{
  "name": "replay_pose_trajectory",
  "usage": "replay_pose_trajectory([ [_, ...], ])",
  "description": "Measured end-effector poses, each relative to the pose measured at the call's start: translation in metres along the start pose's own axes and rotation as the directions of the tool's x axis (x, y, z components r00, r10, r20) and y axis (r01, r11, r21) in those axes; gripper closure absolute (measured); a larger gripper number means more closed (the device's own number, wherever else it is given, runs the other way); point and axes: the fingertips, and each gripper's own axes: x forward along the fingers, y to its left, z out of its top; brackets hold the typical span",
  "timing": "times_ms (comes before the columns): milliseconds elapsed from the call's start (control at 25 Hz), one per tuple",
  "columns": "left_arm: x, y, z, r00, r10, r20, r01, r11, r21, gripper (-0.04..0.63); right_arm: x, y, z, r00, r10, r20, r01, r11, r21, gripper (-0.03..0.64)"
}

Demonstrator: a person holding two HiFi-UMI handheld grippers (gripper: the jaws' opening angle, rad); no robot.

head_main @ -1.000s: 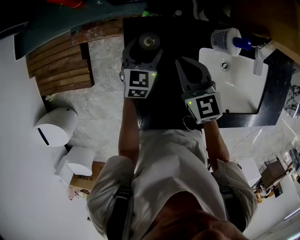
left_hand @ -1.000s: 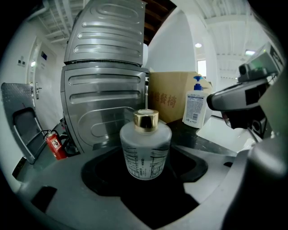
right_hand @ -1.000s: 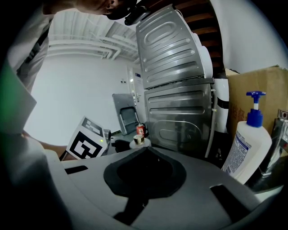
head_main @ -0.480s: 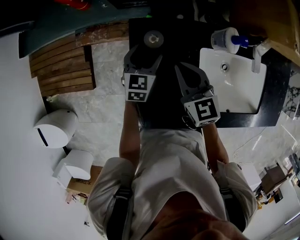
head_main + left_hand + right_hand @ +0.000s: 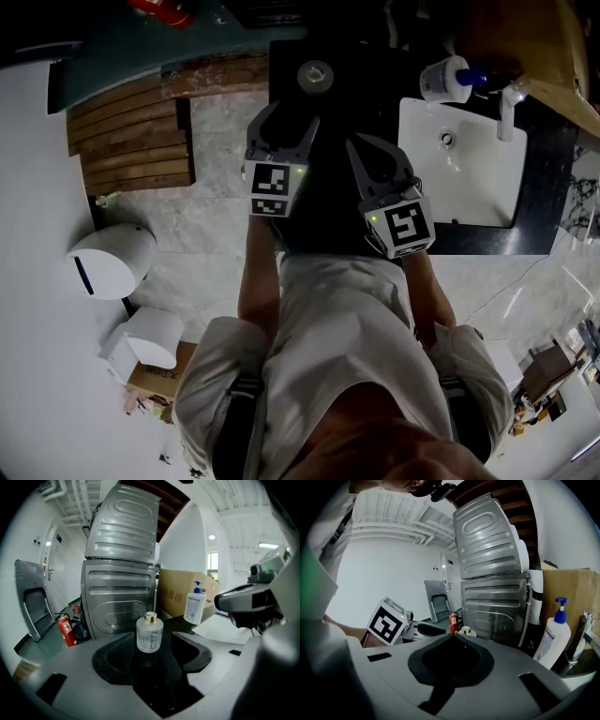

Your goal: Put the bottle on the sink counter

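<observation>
A small frosted glass bottle [image 5: 315, 74] with a gold cap stands upright on the black sink counter [image 5: 375, 84], left of the basin. My left gripper [image 5: 289, 112] sits just behind it. Its jaws are closing with nothing between them, and the bottle [image 5: 149, 633] stands free just past the fingertips. My right gripper [image 5: 367, 148] hovers over the counter to the right. Its jaws are shut and empty, the tips meeting in the right gripper view [image 5: 452, 637], with the bottle's cap [image 5: 465, 631] showing just beyond.
A white basin [image 5: 469, 178] with a faucet [image 5: 506, 108] lies to the right, and a soap pump bottle [image 5: 448, 79] stands at its back corner. A steel appliance [image 5: 119, 597] and a cardboard box [image 5: 187, 597] rise behind the counter. Below left stands a red fire extinguisher [image 5: 64, 630].
The left gripper has drawn back from the bottle, which stood between its open jaws a second ago. The bottle stays upright on the counter. The right gripper barely moved.
</observation>
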Motion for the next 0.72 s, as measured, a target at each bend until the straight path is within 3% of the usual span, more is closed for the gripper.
replay_pose_trajectory([
  [720, -0.077, -0.027, 0.061, 0.987, -0.051, 0.154, 0.044, 0.998, 0.050, 0.469, -0.035, 0.007, 0.046, 0.994, -0.040, 0.099, 0.048, 0.996, -0.080, 0.618],
])
